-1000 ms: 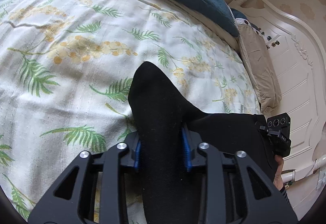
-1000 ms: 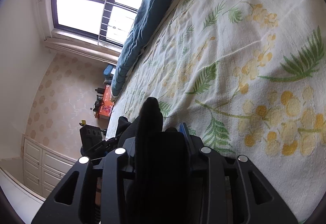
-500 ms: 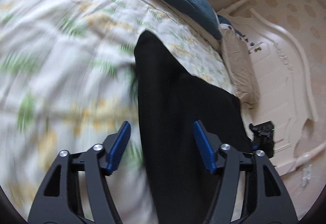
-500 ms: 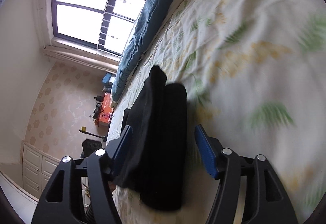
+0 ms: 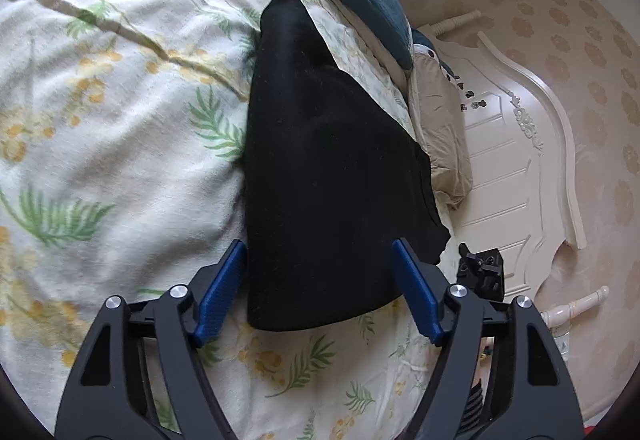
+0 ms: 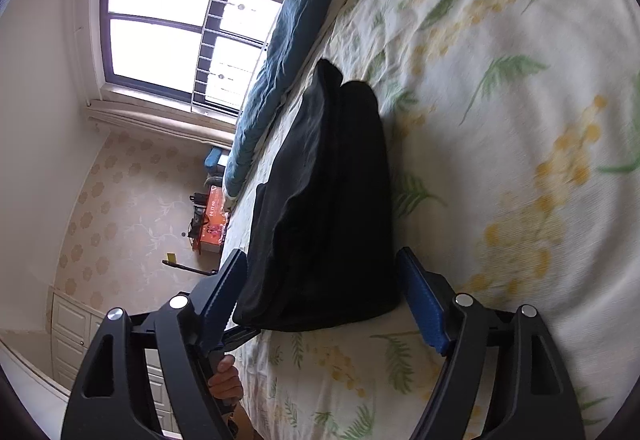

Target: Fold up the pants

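Each black claw (image 5: pixel 320 290) (image 6: pixel 322 294) has ribbed blue pads (image 5: pixel 222 290), silver screws and cut-out frames.

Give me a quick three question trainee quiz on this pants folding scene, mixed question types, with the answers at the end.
1. True or false: the left claw is clamped on the black pants.
2. The pants lie on: A) the floor, B) the floral bedspread, C) a chair.
3. Fill in: the right claw is ____.

Key: 1 false, it is open; 2 B; 3 open, its blue pads either side of the folded bundle.
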Motion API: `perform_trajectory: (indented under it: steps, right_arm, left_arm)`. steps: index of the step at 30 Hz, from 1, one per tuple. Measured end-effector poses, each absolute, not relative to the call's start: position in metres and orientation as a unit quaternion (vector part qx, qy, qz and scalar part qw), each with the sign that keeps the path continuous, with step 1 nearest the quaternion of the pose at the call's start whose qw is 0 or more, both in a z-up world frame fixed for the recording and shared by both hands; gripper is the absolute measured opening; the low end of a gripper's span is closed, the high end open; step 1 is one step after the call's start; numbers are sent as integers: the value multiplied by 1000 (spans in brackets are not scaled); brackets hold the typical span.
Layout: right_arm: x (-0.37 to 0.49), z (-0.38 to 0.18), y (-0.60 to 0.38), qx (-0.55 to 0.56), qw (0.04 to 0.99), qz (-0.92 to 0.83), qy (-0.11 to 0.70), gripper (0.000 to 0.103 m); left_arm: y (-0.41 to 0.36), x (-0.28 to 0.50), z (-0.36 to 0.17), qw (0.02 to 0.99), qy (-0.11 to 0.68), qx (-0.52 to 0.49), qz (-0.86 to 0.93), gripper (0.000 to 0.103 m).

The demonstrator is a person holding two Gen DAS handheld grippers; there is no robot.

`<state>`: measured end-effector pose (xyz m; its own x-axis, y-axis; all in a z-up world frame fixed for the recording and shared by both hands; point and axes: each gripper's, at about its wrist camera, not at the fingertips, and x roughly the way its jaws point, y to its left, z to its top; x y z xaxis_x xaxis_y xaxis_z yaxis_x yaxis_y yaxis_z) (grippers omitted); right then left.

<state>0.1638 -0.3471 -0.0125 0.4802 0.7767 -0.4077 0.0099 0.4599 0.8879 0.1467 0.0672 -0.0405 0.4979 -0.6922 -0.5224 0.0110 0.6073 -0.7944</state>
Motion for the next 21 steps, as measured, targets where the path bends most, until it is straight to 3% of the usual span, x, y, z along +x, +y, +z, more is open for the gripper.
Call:
perform_trajectory:
  steps: [6,9,10,11,14,17,21]
  right_arm:
    - [174,-14,-330,454,735,247,438,80]
    - [181,-16,-323,451,733,245,446,80]
    - [183,-16,-321,442,735,243,453,71]
    - [184,-17,-317,427,740,236,463,51]
    - [187,-20,-312,415,739,239,474,36]
    - [185,-16,-315,416,738,248,470,34]
    - [179,-9,-314,413,740,254,465,33]
  left_arm:
    - [57,151,-42,780,441,-383,-225,73]
    - [57,153,-47,780,448,-382,-212,57]
    - [58,153,-49,779,449,-383,-210,55]
    - [57,154,-49,780,449,-381,-208,51]
    - [56,151,-46,789,452,-365,-202,41]
    - [59,148,-41,791,447,-365,-202,33]
    - [57,139,-33,803,446,-345,-193,31]
